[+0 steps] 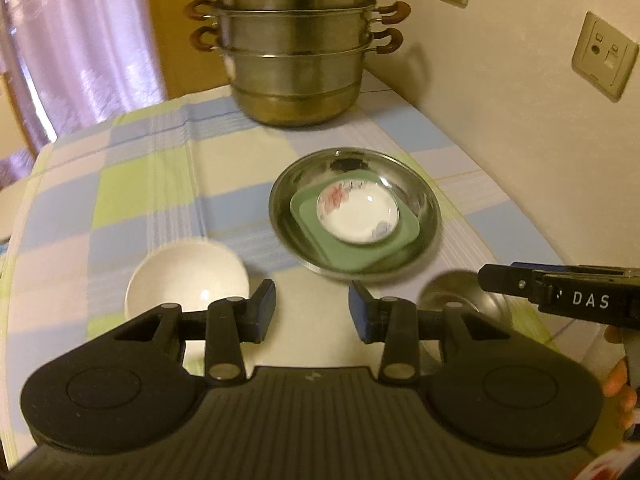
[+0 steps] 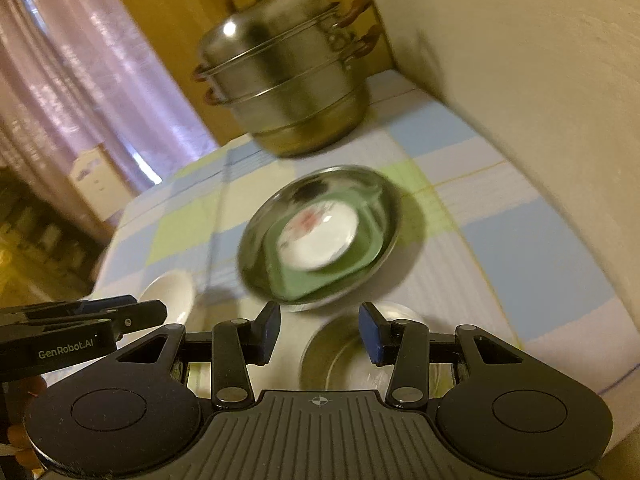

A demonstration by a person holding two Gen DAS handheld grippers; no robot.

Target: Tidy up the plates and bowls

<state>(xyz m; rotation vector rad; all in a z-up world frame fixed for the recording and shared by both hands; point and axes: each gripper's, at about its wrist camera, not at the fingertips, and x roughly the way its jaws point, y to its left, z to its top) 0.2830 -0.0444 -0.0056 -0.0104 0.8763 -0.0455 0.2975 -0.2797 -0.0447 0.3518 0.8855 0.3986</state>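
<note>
A large steel plate (image 1: 424, 236) sits on the checked tablecloth and holds a green square plate (image 1: 316, 240) with a small white flowered dish (image 1: 356, 216) on top. The stack also shows in the right wrist view (image 2: 260, 264). A white bowl (image 1: 184, 280) stands to the left and a small steel bowl (image 1: 460, 292) to the right, near the front edge. My left gripper (image 1: 312, 312) is open and empty, between the white bowl and the steel bowl. My right gripper (image 2: 320, 332) is open and empty, above the small steel bowl (image 2: 340, 364).
A tall steel steamer pot (image 1: 296, 52) stands at the back of the table. A wall with sockets (image 1: 604, 56) runs along the right side. Purple curtains (image 1: 72, 40) hang to the left. The tablecloth (image 1: 140, 184) covers the whole table.
</note>
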